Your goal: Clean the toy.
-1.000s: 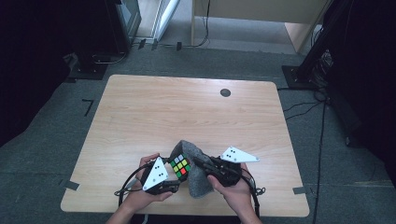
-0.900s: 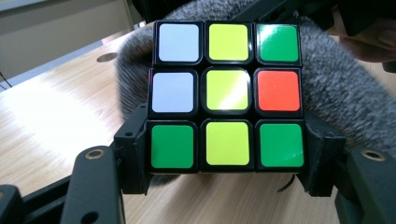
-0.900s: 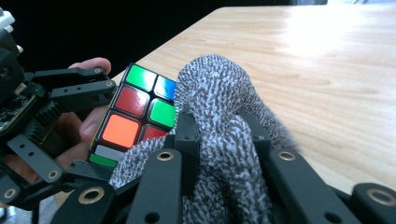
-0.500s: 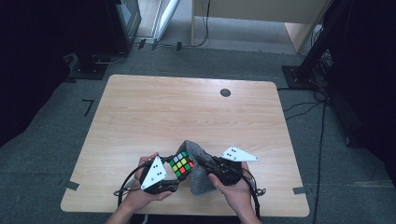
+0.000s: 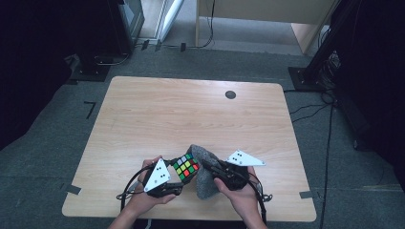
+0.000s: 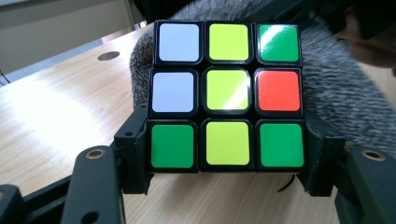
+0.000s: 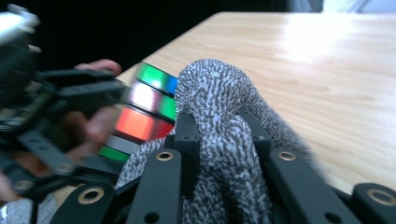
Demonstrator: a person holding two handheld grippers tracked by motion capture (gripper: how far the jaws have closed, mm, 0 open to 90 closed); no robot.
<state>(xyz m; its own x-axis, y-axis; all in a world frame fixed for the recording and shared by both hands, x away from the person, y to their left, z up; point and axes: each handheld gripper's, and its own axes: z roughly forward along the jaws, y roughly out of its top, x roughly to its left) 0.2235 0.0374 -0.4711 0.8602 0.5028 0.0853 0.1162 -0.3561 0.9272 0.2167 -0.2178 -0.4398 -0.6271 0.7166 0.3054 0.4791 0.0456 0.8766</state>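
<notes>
A scrambled Rubik's cube [image 5: 186,168] is clamped by its sides in my left gripper [image 5: 180,177], just above the table's near edge. In the left gripper view the cube [image 6: 227,95] shows a yellow, green, white and red face, and the left gripper [image 6: 227,161] grips its bottom row. My right gripper [image 5: 210,168] is shut on a grey knitted cloth [image 5: 205,183] that rests against the cube's right side. In the right gripper view the cloth [image 7: 219,93] bulges up between the pads of the right gripper [image 7: 222,140], with the cube [image 7: 149,107] blurred at left.
The light wooden table [image 5: 191,109] has a small dark round grommet [image 5: 230,94] near its far edge. Dark stands and cables lie on the grey floor around it. A person's hands hold both grippers at the near edge.
</notes>
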